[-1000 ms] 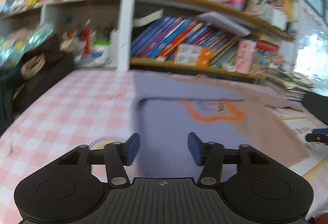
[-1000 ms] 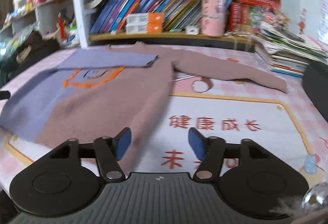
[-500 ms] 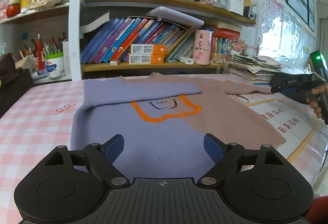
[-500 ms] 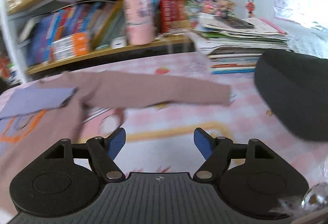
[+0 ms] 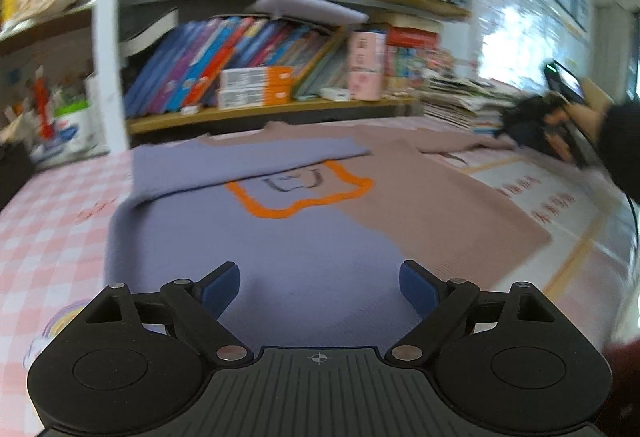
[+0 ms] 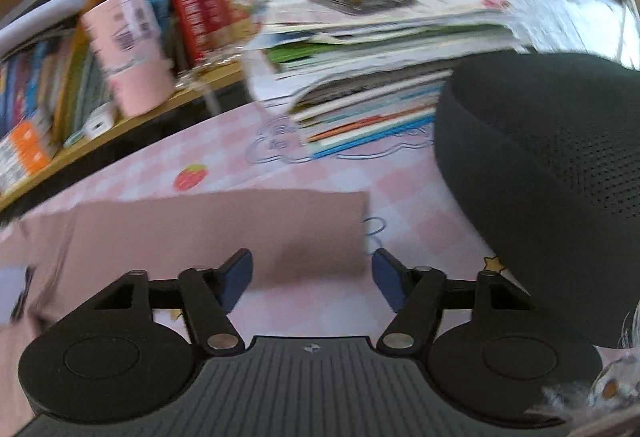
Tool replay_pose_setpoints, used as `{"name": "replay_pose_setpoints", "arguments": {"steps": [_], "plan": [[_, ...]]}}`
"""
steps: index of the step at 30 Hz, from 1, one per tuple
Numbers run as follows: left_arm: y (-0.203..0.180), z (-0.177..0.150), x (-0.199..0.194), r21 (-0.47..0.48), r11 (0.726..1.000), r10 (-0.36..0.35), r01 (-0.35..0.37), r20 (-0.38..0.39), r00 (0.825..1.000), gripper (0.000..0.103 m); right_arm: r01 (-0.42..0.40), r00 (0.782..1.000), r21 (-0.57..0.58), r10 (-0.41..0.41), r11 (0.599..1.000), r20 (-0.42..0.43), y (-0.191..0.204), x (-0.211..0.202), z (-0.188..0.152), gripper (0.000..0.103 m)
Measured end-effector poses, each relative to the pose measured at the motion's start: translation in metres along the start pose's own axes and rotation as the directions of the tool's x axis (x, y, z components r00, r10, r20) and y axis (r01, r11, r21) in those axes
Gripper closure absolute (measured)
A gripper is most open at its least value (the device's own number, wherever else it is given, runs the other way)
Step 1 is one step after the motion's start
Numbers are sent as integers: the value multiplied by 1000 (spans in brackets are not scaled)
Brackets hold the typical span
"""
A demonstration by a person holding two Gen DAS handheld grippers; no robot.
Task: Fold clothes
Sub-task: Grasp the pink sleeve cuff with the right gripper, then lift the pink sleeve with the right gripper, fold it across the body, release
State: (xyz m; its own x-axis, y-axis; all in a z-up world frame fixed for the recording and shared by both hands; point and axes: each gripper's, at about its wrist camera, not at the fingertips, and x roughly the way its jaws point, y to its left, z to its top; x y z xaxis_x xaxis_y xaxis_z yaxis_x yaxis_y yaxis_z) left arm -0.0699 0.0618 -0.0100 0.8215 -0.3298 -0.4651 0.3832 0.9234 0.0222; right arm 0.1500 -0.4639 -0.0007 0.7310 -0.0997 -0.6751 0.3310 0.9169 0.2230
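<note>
A lilac and dusty-pink sweater (image 5: 304, 221) with an orange outlined patch lies flat on the pink checked table. Its lilac sleeve (image 5: 248, 161) is folded across the chest. Its pink sleeve (image 6: 224, 225) stretches out to the right. My left gripper (image 5: 319, 287) is open and empty over the lilac hem. My right gripper (image 6: 312, 275) is open and empty, its jaws standing either side of the pink sleeve's cuff end, just above it. In the left wrist view the right gripper (image 5: 536, 129) shows at the sleeve's far end.
A bookshelf (image 5: 256, 109) full of books runs along the table's far edge. A stack of magazines (image 6: 380, 77) sits at the back right. A black rounded object (image 6: 548, 173) stands right of the cuff. A printed mat (image 5: 536, 197) lies under the sweater's right side.
My right gripper has swung right and come down to the pink sleeve's cuff. My left gripper has opened wider and settled over the lilac hem.
</note>
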Motion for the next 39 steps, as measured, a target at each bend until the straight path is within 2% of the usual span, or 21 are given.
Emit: {"name": "replay_pose_setpoints", "arguments": {"steps": [1, 3, 6, 8, 9, 12, 17, 21, 25, 32, 36, 39], "plan": [[-4, 0, 0, 28, 1000, -4, 4, -1, 1000, 13, 8, 1000, 11, -8, 1000, -7, -2, 3, 1, 56], [-11, 0, 0, 66, 998, 2, -2, 0, 1000, 13, 30, 1000, 3, -30, 1000, -4, 0, 8, 3, 60], [-12, -1, -2, 71, 997, 15, -16, 14, 1000, 13, 62, 998, -58, -63, 996, -6, 8, 11, 3, 65], [-11, -1, -3, 59, 998, 16, -17, 19, 1000, 13, 71, 997, -108, -72, 992, -13, 14, 13, 2, 82], [-9, -1, -2, 51, 999, 17, -18, 15, 1000, 13, 38, 999, -100, -42, 994, -30, 14, 13, 4, 93], [-6, 1, 0, 31, 999, 30, -30, 7, 1000, 13, 33, 998, -103, -38, 994, -45, 20, 12, 10, 94], [-2, 1, 1, -4, 998, 57, -57, -1, 998, 13, -122, 991, -143, 128, 982, 32, 74, -26, 45, 94], [-2, 1, 1, -17, 996, 89, -89, -5, 996, 13, -305, 943, -251, 329, 918, 57, 151, -67, 56, 94], [-2, 1, 0, -24, 991, 135, -135, 5, 991, 12, -461, 861, -361, 507, 811, 39, 233, -105, 53, 94], [-1, -1, -7, -51, 986, 161, -158, 56, 985, 12, -596, 757, -462, 651, 657, -53, 355, -121, 21, 94], [-3, -2, -7, -31, 989, 144, -143, 61, 988, 12, -641, 728, -457, 677, 617, -106, 401, -111, -8, 94], [-1, -3, -8, -50, 990, 137, -134, 67, 988, 12, -645, 733, -457, 665, 612, -144, 422, -96, -28, 94]]}}
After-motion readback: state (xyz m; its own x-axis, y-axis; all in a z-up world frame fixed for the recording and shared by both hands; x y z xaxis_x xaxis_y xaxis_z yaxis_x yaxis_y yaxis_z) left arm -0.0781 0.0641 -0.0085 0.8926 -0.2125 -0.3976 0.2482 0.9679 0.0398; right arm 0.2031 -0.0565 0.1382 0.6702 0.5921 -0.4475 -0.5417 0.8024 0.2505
